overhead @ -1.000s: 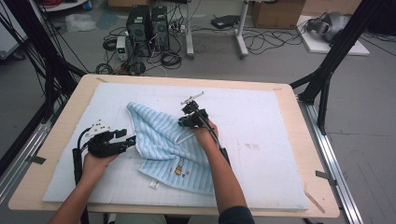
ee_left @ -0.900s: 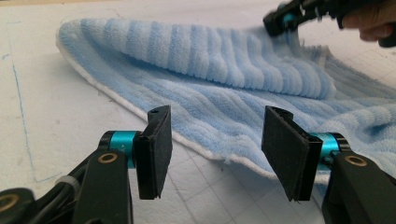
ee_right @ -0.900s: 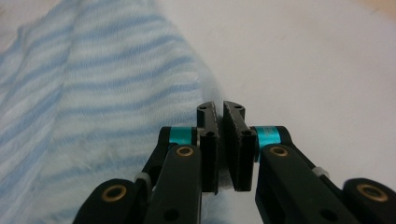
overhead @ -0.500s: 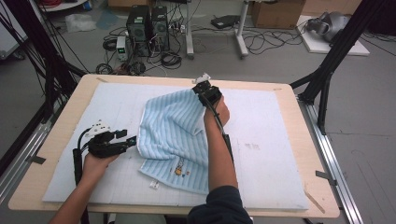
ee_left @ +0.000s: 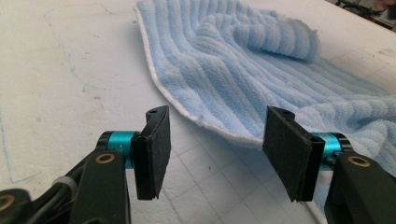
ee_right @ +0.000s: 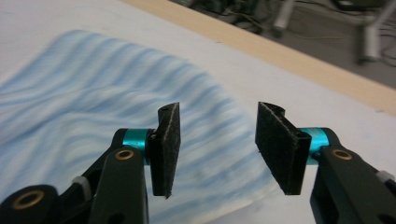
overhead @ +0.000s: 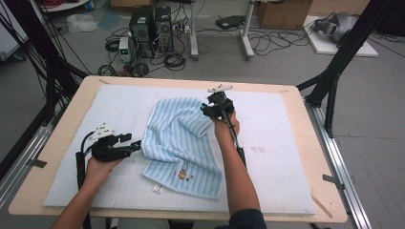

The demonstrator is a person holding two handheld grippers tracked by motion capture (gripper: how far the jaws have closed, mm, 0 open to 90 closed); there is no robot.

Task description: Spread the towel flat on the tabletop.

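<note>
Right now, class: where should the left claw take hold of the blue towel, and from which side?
Grip the blue towel at its white-trimmed near edge, coming in low from the left. That hem lies flat and free on the white mat, directly ahead of the open left claw.

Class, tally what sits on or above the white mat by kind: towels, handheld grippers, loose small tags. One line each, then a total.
Blue striped towel: 1
Handheld grippers: 2, the left gripper and the right gripper
Small white tag beside the towel: 1
Total: 4
</note>
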